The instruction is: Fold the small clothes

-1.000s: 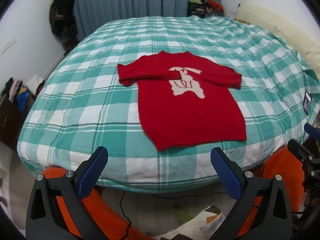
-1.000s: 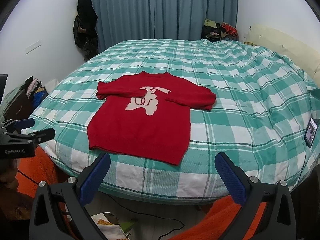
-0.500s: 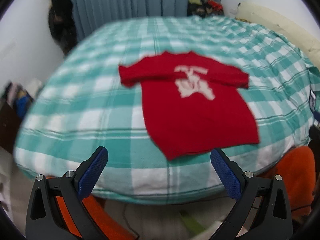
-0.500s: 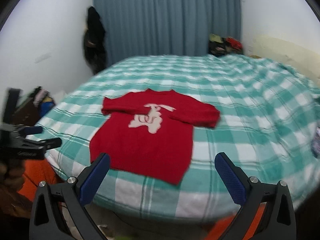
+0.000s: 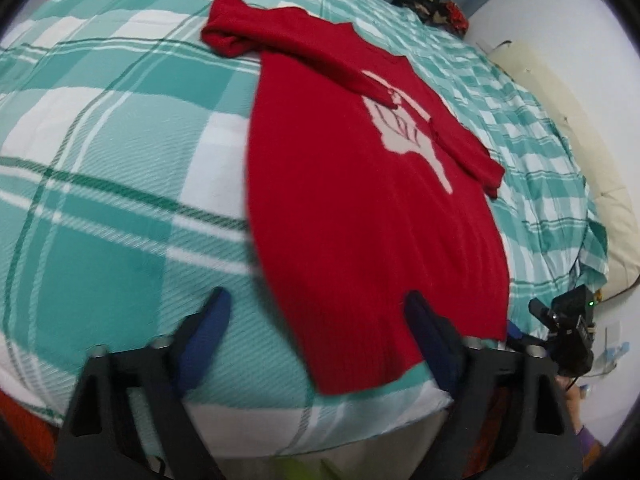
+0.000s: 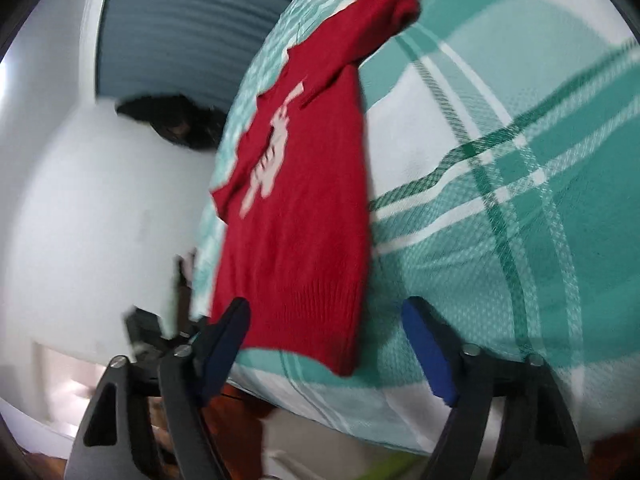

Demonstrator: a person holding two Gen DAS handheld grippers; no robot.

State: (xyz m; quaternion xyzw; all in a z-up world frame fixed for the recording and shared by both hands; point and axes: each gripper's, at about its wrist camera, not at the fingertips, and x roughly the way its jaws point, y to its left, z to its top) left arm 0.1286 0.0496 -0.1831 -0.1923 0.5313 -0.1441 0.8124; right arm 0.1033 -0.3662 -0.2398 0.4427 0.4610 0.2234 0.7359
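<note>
A small red sweater (image 5: 360, 208) with a white figure on its chest lies flat on the green-and-white checked bed (image 5: 112, 184), both sleeves folded in across the chest. My left gripper (image 5: 316, 336) is open and empty, low over the sweater's hem at its left corner. My right gripper (image 6: 328, 340) is open and empty, its jaws spanning the hem's right corner; the sweater (image 6: 296, 216) fills the middle of this tilted view. The other gripper shows at the left wrist view's right edge (image 5: 568, 336).
The bed's near edge (image 5: 280, 420) drops off just below both grippers. A cream headboard or pillow (image 5: 580, 152) lies at the far right. Blue curtains (image 6: 192, 20), a white wall (image 6: 80, 240) and dark hanging clothes (image 6: 180, 120) stand beyond the bed.
Both grippers have moved in from well back of the bed to the sweater's hem, tilting as they came. The sweater has not moved. Both stay open.
</note>
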